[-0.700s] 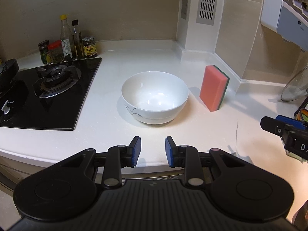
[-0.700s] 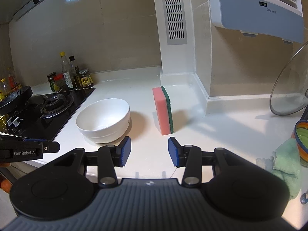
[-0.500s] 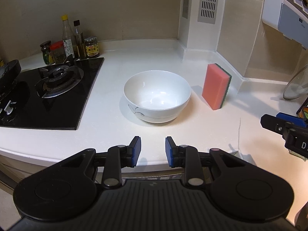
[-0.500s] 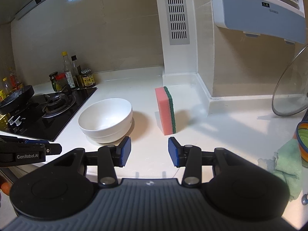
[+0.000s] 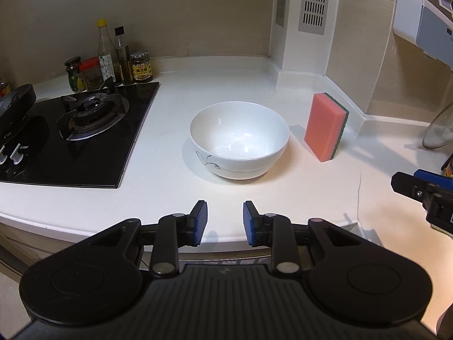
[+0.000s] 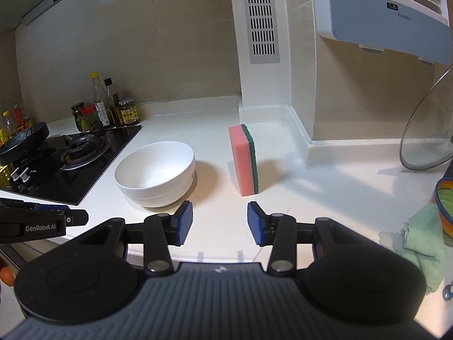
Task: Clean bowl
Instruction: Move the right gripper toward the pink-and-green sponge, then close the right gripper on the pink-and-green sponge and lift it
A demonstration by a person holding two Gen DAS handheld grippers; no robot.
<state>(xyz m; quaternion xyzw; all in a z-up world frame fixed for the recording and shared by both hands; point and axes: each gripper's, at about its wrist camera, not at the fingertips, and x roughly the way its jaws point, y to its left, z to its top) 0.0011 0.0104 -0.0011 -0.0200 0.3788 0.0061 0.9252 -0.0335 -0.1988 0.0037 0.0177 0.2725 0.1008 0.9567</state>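
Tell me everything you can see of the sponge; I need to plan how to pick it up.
The sponge is a rectangular block with two layers: a thick pink foam body and a thin dark green scouring layer on one broad face. It stands upright on a narrow edge on the white counter, right of the white bowl and apart from it. It stands free, with nothing leaning on it. Neither gripper touches it; the right gripper is open, short of it, roughly in line with it.
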